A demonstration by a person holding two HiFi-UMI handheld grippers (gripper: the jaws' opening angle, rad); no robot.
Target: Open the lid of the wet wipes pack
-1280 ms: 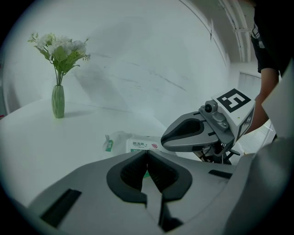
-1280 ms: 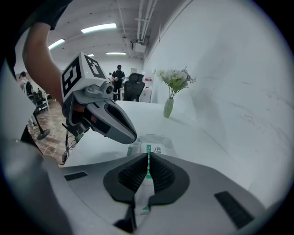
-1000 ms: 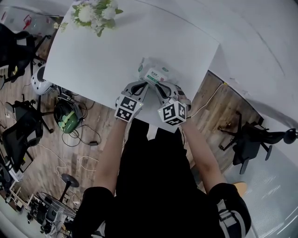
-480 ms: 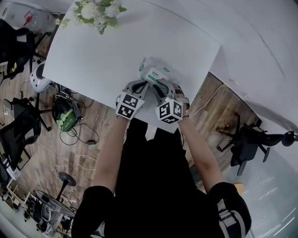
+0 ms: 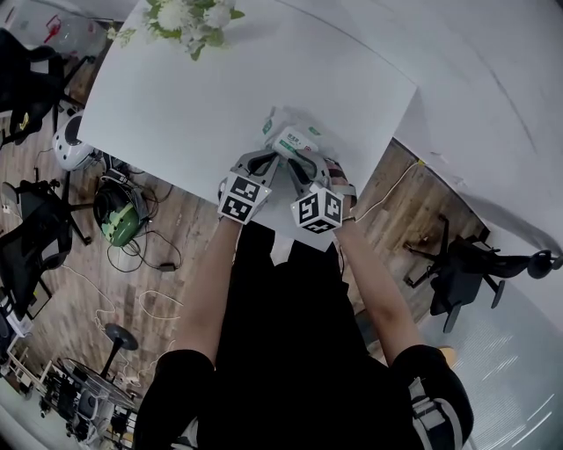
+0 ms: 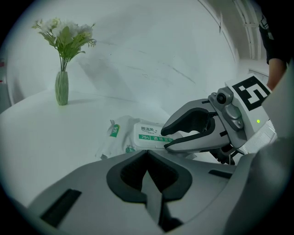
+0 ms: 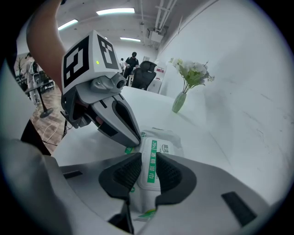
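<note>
The white wet wipes pack [image 5: 290, 139] lies on the white table [image 5: 176, 105] near its front edge. Its stiff lid [image 7: 151, 153] carries a green band and lies flat. My right gripper [image 7: 148, 160] hovers over the lid's near end with the lid showing in the gap between the ribbed pads [image 7: 127, 172]. Its jaws are closing, and the pads do not press on it. My left gripper [image 6: 147, 153] is shut, and its tip [image 7: 134, 142] rests at the pack's [image 6: 119, 137] left edge by a green tab. Both marker cubes sit side by side in the head view.
A green vase of white flowers [image 5: 189, 22] stands at the table's far left corner. Office chairs [image 5: 35, 255] and cables cover the wooden floor to the left, and another chair [image 5: 466, 264] stands to the right. A white wall runs along the table's far side.
My right gripper has rolled a little and its cube has shifted slightly toward the left one. The pack and my left gripper have stayed where they were.
</note>
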